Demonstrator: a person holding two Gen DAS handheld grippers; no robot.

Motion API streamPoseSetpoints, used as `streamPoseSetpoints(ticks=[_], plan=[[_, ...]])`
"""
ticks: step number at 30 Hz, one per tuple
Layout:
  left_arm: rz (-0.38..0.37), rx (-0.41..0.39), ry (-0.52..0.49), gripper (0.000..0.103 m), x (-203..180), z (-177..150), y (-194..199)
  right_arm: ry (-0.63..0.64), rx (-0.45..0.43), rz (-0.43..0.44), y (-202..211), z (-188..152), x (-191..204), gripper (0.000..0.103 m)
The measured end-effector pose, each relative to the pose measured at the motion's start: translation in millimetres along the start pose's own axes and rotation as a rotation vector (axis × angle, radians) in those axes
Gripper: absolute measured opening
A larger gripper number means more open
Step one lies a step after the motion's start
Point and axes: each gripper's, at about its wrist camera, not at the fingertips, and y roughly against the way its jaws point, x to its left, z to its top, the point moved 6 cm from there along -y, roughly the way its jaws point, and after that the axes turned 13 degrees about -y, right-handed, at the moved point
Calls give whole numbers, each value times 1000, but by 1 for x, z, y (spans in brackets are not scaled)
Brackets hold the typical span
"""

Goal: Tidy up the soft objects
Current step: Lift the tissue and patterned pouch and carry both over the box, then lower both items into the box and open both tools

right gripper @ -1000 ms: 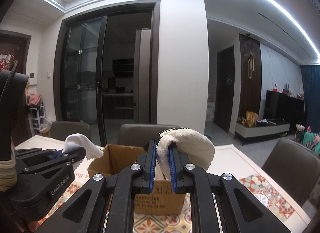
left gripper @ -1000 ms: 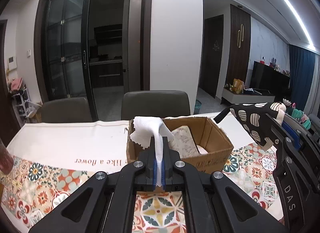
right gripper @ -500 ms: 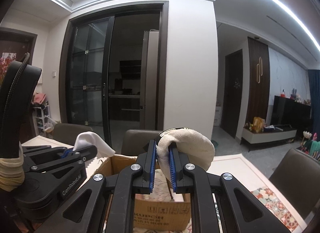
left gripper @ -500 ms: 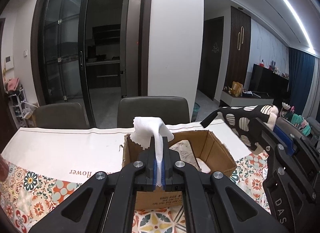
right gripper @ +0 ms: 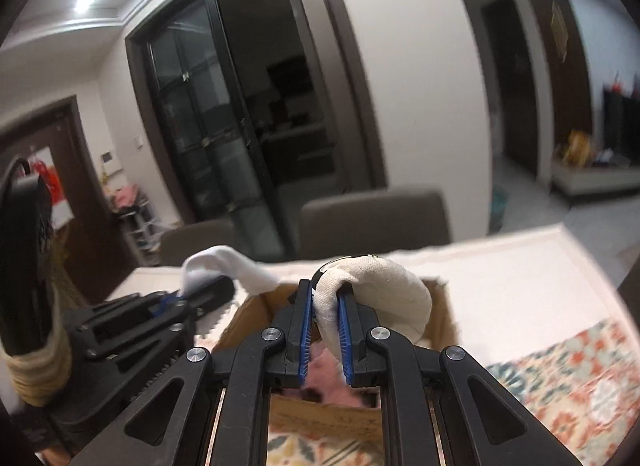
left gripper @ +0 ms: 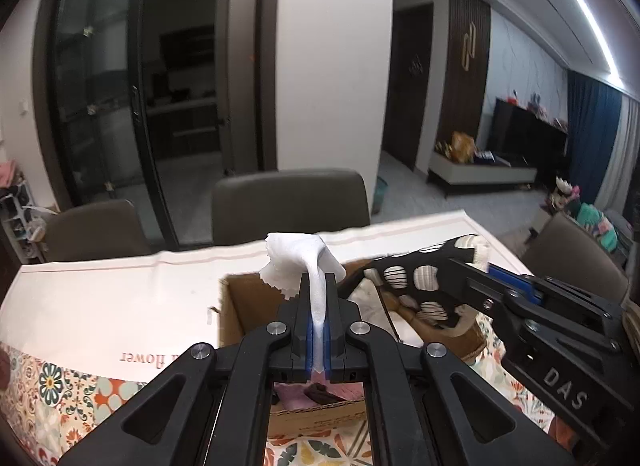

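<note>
In the left wrist view, the left gripper point(left gripper: 318, 330) sits at lower centre with its jaws pressed together on a white cloth point(left gripper: 304, 262), which rises between the blue pads and flops over the fingertips toward the left. Directly behind and below the fingertips lies an open cardboard box point(left gripper: 240, 306), with something pink visible inside it through the gap at the bottom of the frame. From the right edge the right gripper point(left gripper: 460, 266) reaches in over the box, clamped on a black mitt with pale spots point(left gripper: 420, 278). The box stands on a table covered by a patterned tablecloth point(left gripper: 52, 390). In the right wrist view, which is somewhat blurred, the right gripper point(right gripper: 323, 322) occupies lower centre, its jaws closed on the mitt's cream-coloured side point(right gripper: 380, 290), which bulges up and to the right of the fingertips. The box point(right gripper: 440, 306) lies just beyond and beneath, pink contents showing between the fingers. At the left, the left gripper point(right gripper: 208, 294) holds the white cloth point(right gripper: 224, 266) near the box's left rim.
</note>
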Motion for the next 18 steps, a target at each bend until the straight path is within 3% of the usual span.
streamPoseSetpoints(ticks=[8, 12, 18], plan=[[-71, 131, -21, 7, -14, -18, -44, -116, 217, 46, -48, -13, -32, 14], [-84, 163, -19, 30, -18, -26, -52, -144, 287, 46, -63, -22, -47, 16], [-56, 181, -6, 38, -14, -31, -49, -122, 318, 22, -73, -27, -48, 21]])
